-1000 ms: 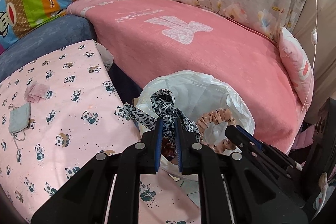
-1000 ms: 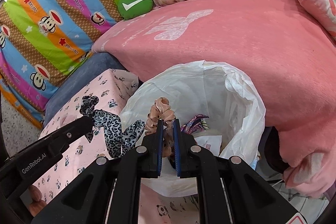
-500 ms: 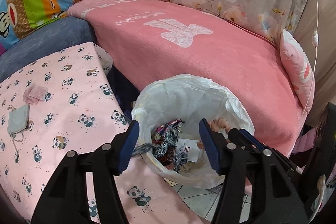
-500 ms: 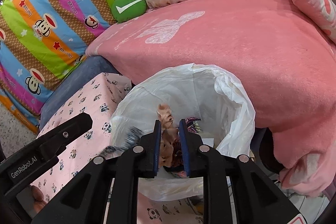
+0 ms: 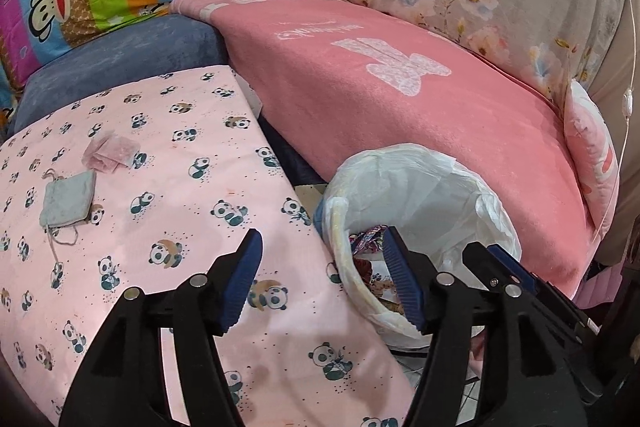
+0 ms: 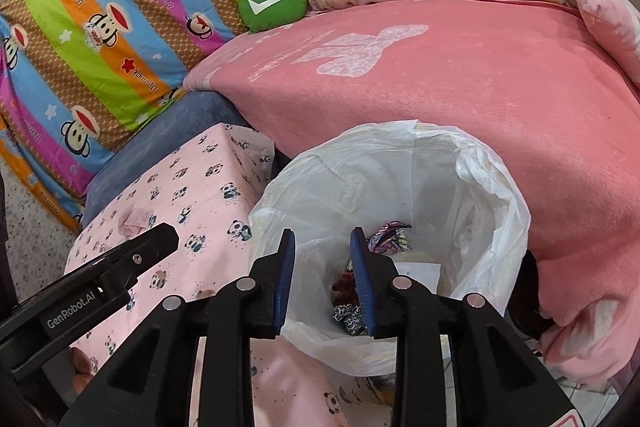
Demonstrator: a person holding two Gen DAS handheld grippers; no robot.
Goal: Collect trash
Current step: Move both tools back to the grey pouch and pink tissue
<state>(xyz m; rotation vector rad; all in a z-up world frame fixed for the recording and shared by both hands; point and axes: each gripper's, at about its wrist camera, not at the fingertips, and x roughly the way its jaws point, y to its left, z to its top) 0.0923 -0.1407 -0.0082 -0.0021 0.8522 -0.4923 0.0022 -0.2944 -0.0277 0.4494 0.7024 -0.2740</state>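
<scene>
Two grippers, left gripper (image 5: 322, 279) fingers spread empty, right gripper (image 6: 323, 281) fingers opening empty, trash bag (image 6: 492, 195) mouth upward.

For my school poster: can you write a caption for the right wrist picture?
Right gripper, jaws opening and empty, over the white-lined trash bin beside the panda-print table.

A white-lined trash bin (image 6: 400, 187) stands open beside the panda-print counter (image 5: 180, 187), scrunchies (leopard, dark red) (image 6: 348, 307) inside; a grey pouch (image 5: 68, 199) and pink tissue (image 5: 110, 155) lie on the counter
</scene>
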